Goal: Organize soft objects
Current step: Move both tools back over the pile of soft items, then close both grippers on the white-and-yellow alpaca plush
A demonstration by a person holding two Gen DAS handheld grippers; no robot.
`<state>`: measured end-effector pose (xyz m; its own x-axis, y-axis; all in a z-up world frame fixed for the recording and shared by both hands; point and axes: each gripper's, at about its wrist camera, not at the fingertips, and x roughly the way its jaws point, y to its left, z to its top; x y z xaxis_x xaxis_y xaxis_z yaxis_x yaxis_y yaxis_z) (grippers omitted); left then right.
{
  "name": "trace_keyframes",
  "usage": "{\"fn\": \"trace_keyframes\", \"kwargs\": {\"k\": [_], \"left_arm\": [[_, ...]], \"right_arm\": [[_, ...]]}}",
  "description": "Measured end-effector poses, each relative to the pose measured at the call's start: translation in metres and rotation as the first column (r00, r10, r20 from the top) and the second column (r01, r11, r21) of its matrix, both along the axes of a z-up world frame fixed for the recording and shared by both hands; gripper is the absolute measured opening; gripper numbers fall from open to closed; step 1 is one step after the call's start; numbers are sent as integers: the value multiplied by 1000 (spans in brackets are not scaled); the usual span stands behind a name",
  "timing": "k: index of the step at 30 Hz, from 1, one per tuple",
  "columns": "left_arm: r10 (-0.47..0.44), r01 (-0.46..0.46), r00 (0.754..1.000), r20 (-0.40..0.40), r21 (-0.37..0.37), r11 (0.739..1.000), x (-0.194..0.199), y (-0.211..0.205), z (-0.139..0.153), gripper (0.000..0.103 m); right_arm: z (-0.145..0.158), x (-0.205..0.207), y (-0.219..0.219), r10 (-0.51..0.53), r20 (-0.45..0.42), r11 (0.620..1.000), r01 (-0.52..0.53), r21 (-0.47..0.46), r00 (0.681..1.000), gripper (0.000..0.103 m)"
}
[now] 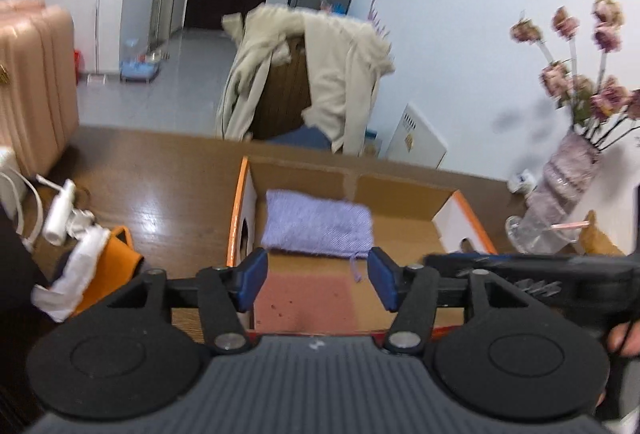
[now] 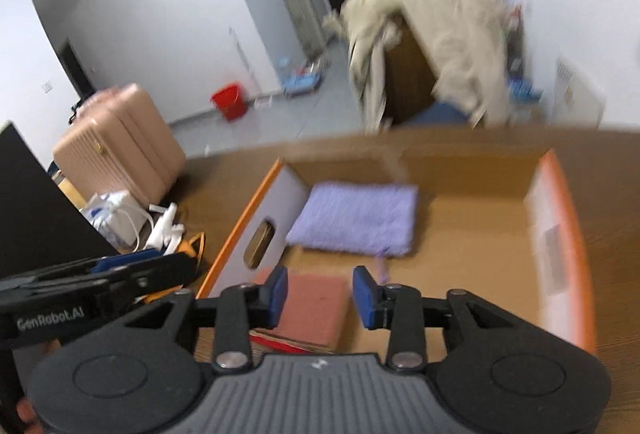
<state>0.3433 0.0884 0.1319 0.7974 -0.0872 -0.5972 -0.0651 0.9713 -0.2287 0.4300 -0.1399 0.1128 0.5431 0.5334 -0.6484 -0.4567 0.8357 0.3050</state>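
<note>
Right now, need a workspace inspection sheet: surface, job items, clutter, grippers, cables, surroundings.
Surface: brown wooden table.
Job's things: purple towel and pink cloth lying in the open cardboard box.
Clutter: orange and white cloths, white spray bottle, vase of flowers.
Grippers: left gripper and right gripper both open, empty, above the box.
Cables: white cable at the table's left.
Surroundings: pink suitcase, coat-draped chair, red bucket.

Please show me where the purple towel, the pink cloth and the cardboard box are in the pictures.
purple towel [image 1: 318, 228]: left wrist view, middle of its top surface.
pink cloth [image 2: 316, 304]: right wrist view, middle of the visible flat part.
cardboard box [image 2: 472, 234]: right wrist view, bare brown floor inside.
</note>
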Motion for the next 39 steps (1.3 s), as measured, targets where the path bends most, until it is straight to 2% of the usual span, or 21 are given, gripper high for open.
{"fn": "trace_keyframes", "kwargs": {"k": [2, 4, 6, 8, 13, 17, 20, 25, 29, 32, 39], "left_arm": [[-11, 9, 999, 44, 29, 1000, -24, -9, 13, 65], [-31, 26, 997, 77, 61, 998, -47, -20, 21, 69], [-49, 42, 995, 89, 84, 996, -67, -31, 25, 71], [-65, 56, 994, 88, 96, 994, -83, -40, 25, 71], [-74, 65, 993, 96, 95, 993, -123, -62, 24, 73], [-84, 74, 990, 111, 86, 994, -165, -77, 4, 75], [-93, 86, 989, 111, 68, 994, -201, -88, -19, 79], [-118, 115, 992, 55, 42, 992, -243, -101, -58, 81], [-118, 117, 993, 12, 32, 993, -238, -100, -71, 81], [-118, 117, 993, 17, 33, 993, -219, -102, -71, 81], [-148, 146, 988, 35, 33, 989, -142, -107, -63, 76]], "right_arm": [[23, -25, -25, -11, 73, 1000, 13, -21, 997, 41], [40, -53, -50, -24, 142, 999, 30, -42, 990, 49], [49, -79, -70, -37, 199, 996, 53, -78, 979, 50], [54, -103, -88, -46, 230, 993, 70, -99, 972, 51], [60, -150, -125, -71, 259, 995, 87, -51, 963, 53], [44, -197, -141, -53, 291, 998, 61, -18, 955, 55], [16, -239, -151, -49, 295, 998, 54, -11, 954, 57], [-37, -293, -167, -73, 208, 997, 69, 23, 975, 59], [-62, -299, -178, -110, 135, 994, 106, 37, 985, 60], [-66, -285, -180, -138, 127, 990, 133, 50, 982, 60], [-62, -212, -165, -171, 124, 977, 152, 151, 977, 60]]}}
